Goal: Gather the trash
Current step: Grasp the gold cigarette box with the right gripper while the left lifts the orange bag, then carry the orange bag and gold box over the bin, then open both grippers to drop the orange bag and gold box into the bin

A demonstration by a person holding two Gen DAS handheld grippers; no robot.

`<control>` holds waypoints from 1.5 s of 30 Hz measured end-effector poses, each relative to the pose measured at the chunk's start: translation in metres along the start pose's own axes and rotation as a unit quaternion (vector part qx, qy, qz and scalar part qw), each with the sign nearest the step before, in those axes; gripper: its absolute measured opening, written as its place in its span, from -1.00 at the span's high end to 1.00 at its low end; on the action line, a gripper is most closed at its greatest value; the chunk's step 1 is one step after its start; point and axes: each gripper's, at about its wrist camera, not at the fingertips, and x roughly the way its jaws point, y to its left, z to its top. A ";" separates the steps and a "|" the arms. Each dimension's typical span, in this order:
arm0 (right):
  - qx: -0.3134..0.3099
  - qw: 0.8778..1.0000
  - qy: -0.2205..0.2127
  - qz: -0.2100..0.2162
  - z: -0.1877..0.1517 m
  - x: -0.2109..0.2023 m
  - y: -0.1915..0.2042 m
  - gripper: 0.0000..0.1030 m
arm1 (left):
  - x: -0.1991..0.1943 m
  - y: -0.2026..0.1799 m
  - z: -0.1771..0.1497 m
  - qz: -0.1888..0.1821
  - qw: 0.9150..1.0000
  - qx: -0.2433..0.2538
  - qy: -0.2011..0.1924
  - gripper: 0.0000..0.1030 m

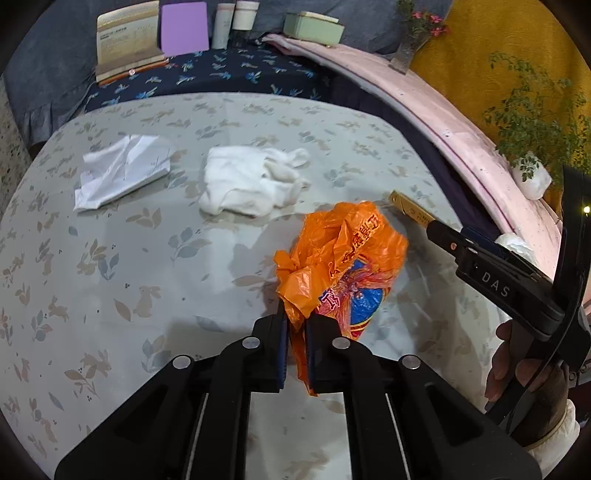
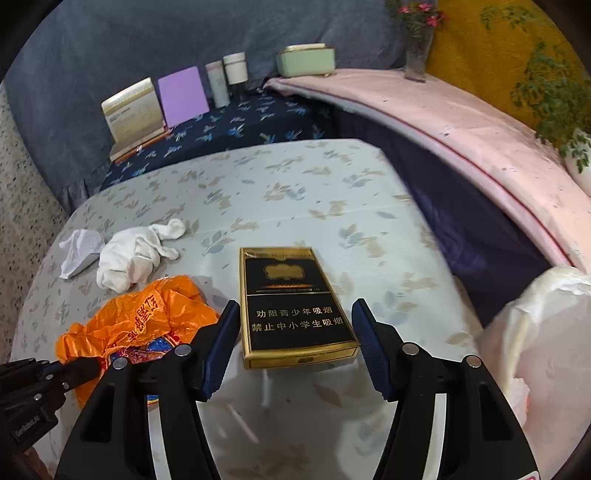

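Observation:
My left gripper is shut on a crumpled orange plastic bag, pinching one corner while the rest of it bunches just beyond the fingertips. A black and gold cigarette pack lies flat on the leaf-patterned table. My right gripper stands open around the pack, with a gap between each pad and its sides. Farther left lie a white cloth and a crumpled sheet of paper. The orange bag and the left gripper also show at the lower left of the right wrist view.
A white plastic bag bulges at the table's right edge. A pink ledge curves along the right with potted plants. A book, a purple card, jars and a green box stand at the back.

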 end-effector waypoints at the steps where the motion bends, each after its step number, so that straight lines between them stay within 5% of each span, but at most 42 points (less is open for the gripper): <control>1: 0.004 1.000 -0.004 -0.001 0.000 -0.006 -0.004 -0.15 | -0.004 -0.005 0.001 -0.002 1.000 0.005 -0.005 0.86; 13: 0.046 0.997 -0.061 -0.018 -0.005 -0.087 -0.065 -0.02 | -0.044 -0.083 0.008 -0.027 0.997 0.059 -0.046 0.87; 15: 0.050 0.997 -0.060 -0.017 -0.007 -0.095 -0.074 0.75 | -0.049 -0.100 0.008 -0.034 0.996 0.071 -0.051 0.87; 16: 0.057 0.997 -0.056 -0.015 -0.008 -0.099 -0.081 0.78 | -0.050 -0.108 0.008 -0.037 0.995 0.077 -0.052 0.87; 43: 0.167 0.977 -0.092 -0.101 -0.062 -0.165 -0.226 0.77 | -0.010 -0.283 -0.026 -0.101 0.973 0.206 -0.011 0.80; 45: 0.174 0.974 -0.097 -0.108 -0.065 -0.169 -0.231 0.62 | -0.008 -0.288 -0.028 -0.100 0.973 0.209 -0.013 0.71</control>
